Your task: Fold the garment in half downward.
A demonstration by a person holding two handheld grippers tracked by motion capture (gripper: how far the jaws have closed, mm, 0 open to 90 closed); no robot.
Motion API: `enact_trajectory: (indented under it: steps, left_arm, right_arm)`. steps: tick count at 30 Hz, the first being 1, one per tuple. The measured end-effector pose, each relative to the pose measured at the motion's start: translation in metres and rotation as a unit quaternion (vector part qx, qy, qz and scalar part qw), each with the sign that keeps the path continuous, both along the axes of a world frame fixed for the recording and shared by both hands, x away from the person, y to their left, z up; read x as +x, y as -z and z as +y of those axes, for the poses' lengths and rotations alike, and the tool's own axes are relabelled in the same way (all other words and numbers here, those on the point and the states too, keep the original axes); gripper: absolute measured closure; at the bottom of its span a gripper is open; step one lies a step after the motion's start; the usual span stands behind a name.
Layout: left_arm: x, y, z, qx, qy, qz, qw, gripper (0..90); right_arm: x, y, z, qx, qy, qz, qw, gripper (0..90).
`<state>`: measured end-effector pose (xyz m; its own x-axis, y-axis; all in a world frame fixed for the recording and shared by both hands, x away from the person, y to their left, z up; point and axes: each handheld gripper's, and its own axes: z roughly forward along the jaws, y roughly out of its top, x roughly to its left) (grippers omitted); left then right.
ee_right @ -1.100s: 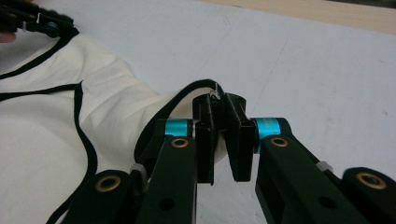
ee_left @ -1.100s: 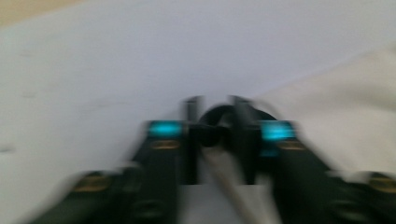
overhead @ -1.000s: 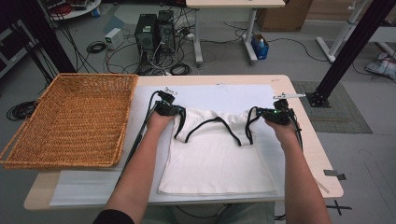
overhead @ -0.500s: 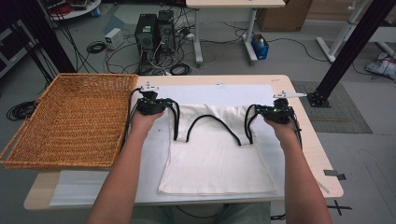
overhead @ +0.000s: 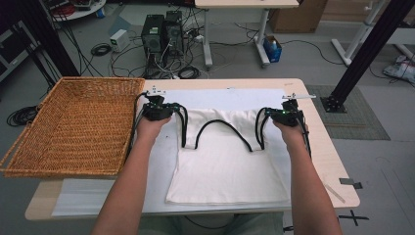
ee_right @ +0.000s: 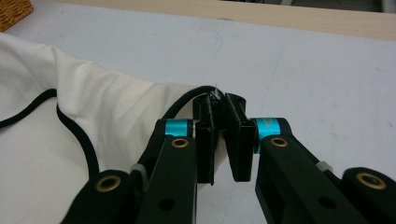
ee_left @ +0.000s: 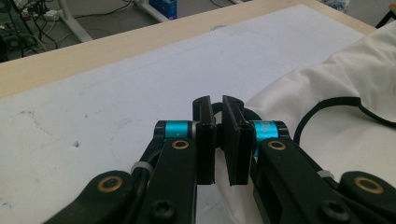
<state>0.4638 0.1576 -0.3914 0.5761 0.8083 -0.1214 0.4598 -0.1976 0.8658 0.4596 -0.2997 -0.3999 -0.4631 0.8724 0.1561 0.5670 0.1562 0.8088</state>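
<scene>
A white tank top (overhead: 230,164) with black trim lies flat on the white mat (overhead: 225,97), its shoulders toward the far side. My left gripper (overhead: 157,105) is shut on the top's left shoulder strap; in the left gripper view the black trim sits pinched between the tips of this gripper (ee_left: 218,103), with the white cloth (ee_left: 345,79) to the right. My right gripper (overhead: 287,109) is shut on the other strap; the right gripper view shows the gripper's (ee_right: 218,100) tips clamped on the trim, with the cloth (ee_right: 93,109) spreading left. Both shoulders are lifted slightly and pulled apart.
A large wicker basket (overhead: 73,129) stands on the table's left part, close beside my left hand. The wooden table (overhead: 320,152) ends just right of my right forearm. Computers, cables and table legs are on the floor beyond the far edge.
My left gripper has moved left toward the basket and slightly up with the strap, spreading the top's shoulders wider. It has held still over the last half second. The right gripper has stayed put.
</scene>
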Motion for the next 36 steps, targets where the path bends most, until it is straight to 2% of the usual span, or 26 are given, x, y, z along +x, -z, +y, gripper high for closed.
enact_trajectory:
  steps: [5, 9, 12, 16, 18, 19, 21, 24, 25, 27, 28, 29, 30, 31, 32, 34, 36]
  left_arm:
    - [-0.004, 0.0, 0.001, 0.004, -0.001, -0.003, 1.0, 83.7]
    - [-0.011, -0.006, 0.001, 0.003, 0.002, -0.012, 0.9999, 83.8]
    - [-0.02, -0.013, 0.002, 0.001, 0.006, -0.022, 0.9997, 83.7]
    - [-0.045, -0.022, 0.005, -0.006, 0.007, -0.036, 0.9993, 83.7]
    - [-0.05, -0.022, 0.006, -0.009, 0.006, -0.039, 0.9992, 83.7]
    - [-0.07, -0.026, 0.008, -0.014, 0.008, -0.046, 0.9988, 83.8]
    - [-0.09, -0.027, 0.01, -0.019, 0.009, -0.056, 0.9982, 83.8]
    - [-0.123, -0.026, 0.014, -0.023, 0.011, -0.066, 0.9975, 83.7]
    - [-0.139, -0.024, 0.016, -0.022, 0.014, -0.07, 0.9972, 83.8]
    - [-0.165, -0.019, 0.018, -0.025, 0.022, -0.074, 0.9967, 83.6]
    - [-0.177, -0.016, 0.02, -0.024, 0.023, -0.079, 0.9963, 81.7]
    - [-0.187, -0.013, 0.023, -0.028, 0.027, -0.081, 0.996, 71.9]
    - [-0.187, -0.013, 0.023, -0.028, 0.027, -0.081, 0.996, 60.5]
    - [-0.203, -0.009, 0.031, -0.043, 0.034, -0.072, 0.9959, 59.2]
    - [-0.209, -0.008, 0.035, -0.049, 0.029, -0.073, 0.9957, 55.5]
    - [-0.216, -0.006, 0.043, -0.064, 0.023, -0.066, 0.9955, 52.6]
    - [-0.219, -0.001, 0.047, -0.063, 0.018, -0.061, 0.996, 52.6]
  right_arm:
    - [-0.004, -0.004, 0.001, -0.008, 0.002, -0.009, 0.9999, 84.6]
    - [-0.009, -0.009, 0.003, -0.01, 0.001, -0.017, 0.9998, 84.6]
    - [-0.016, -0.016, 0.004, -0.018, -0.006, -0.029, 0.9994, 84.6]
    - [-0.035, -0.027, 0.004, -0.021, -0.017, -0.045, 0.9986, 84.6]
    - [-0.05, -0.032, 0.004, -0.021, -0.022, -0.056, 0.998, 84.6]
    - [-0.061, -0.034, 0.003, -0.019, -0.024, -0.061, 0.9976, 84.6]
    - [-0.077, -0.037, 0.002, -0.018, -0.028, -0.068, 0.9971, 84.6]
    - [-0.113, -0.041, -0.001, -0.003, -0.035, -0.09, 0.9953, 84.6]
    - [-0.122, -0.041, -0.002, 0.001, -0.037, -0.094, 0.9948, 84.6]
    - [-0.15, -0.039, -0.007, 0.005, -0.039, -0.102, 0.994, 84.3]
    - [-0.163, -0.037, -0.01, 0.006, -0.043, -0.108, 0.9932, 78.7]
    - [-0.176, -0.034, -0.014, 0.005, -0.048, -0.115, 0.9922, 66.8]
    - [-0.189, -0.031, -0.018, 0.008, -0.044, -0.118, 0.992, 62.8]
    - [-0.202, -0.028, -0.024, 0.013, -0.043, -0.12, 0.9917, 62.8]
    - [-0.213, -0.025, -0.031, 0.014, -0.039, -0.125, 0.9913, 62.8]
    - [-0.227, -0.02, -0.044, 0.014, -0.02, -0.116, 0.993, 62.9]
    - [-0.232, -0.018, -0.051, 0.018, -0.004, -0.108, 0.994, 62.9]
